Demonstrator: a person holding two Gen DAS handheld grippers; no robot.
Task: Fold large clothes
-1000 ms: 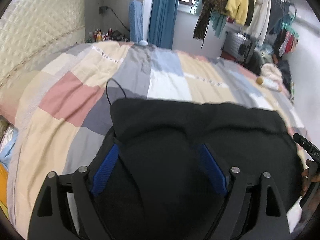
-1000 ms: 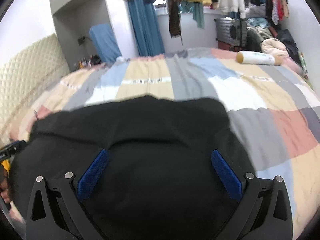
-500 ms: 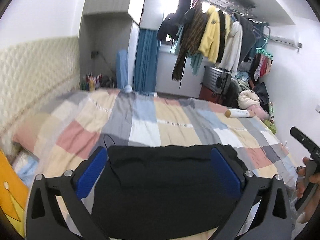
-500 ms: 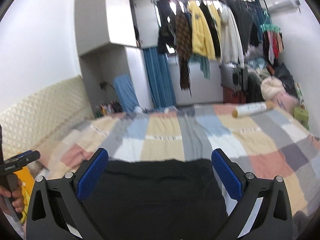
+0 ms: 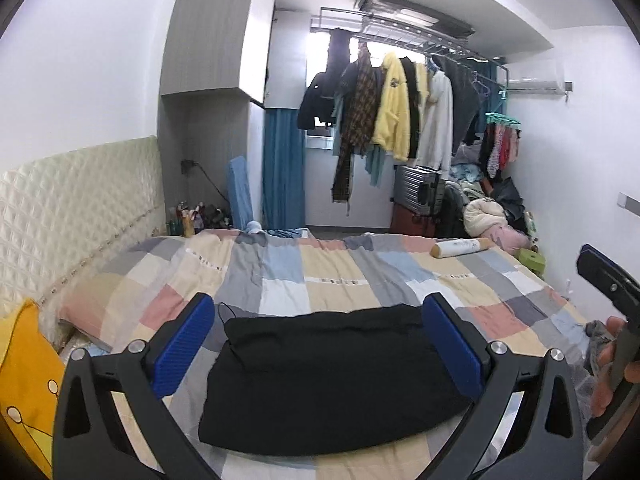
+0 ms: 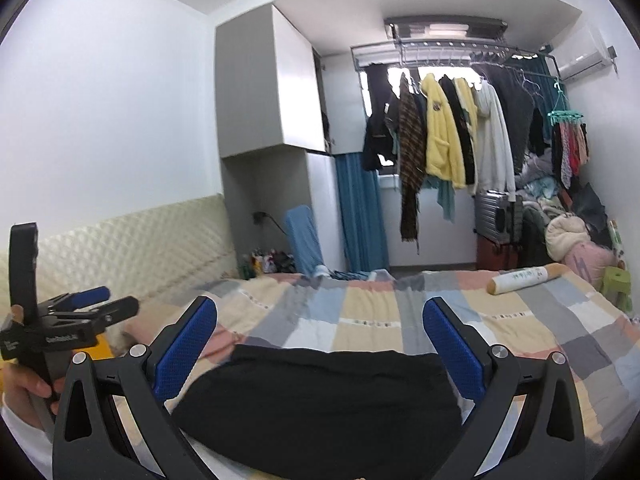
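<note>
A black garment point(image 5: 332, 376) lies folded into a flat rectangle on the patchwork bed cover point(image 5: 320, 276), near the front edge; a thin black cord loops out at its far left corner. It also shows in the right wrist view point(image 6: 320, 408). My left gripper point(image 5: 316, 340) is open and empty, raised above and in front of the garment. My right gripper point(image 6: 320, 344) is open and empty, also raised above it. The right gripper shows at the right edge of the left wrist view point(image 5: 612, 312); the left gripper shows at the left of the right wrist view point(image 6: 64, 320).
A padded cream headboard point(image 5: 72, 208) runs along the left. A rolled cream cylinder point(image 5: 460, 247) lies on the far right of the bed. A yellow cushion point(image 5: 24, 380) sits at the near left. Hanging clothes point(image 5: 396, 120), a suitcase and piled laundry stand beyond the bed.
Both grippers have lifted up and back from the black garment, which they were pressed close over one second ago. The garment stays flat on the bed.
</note>
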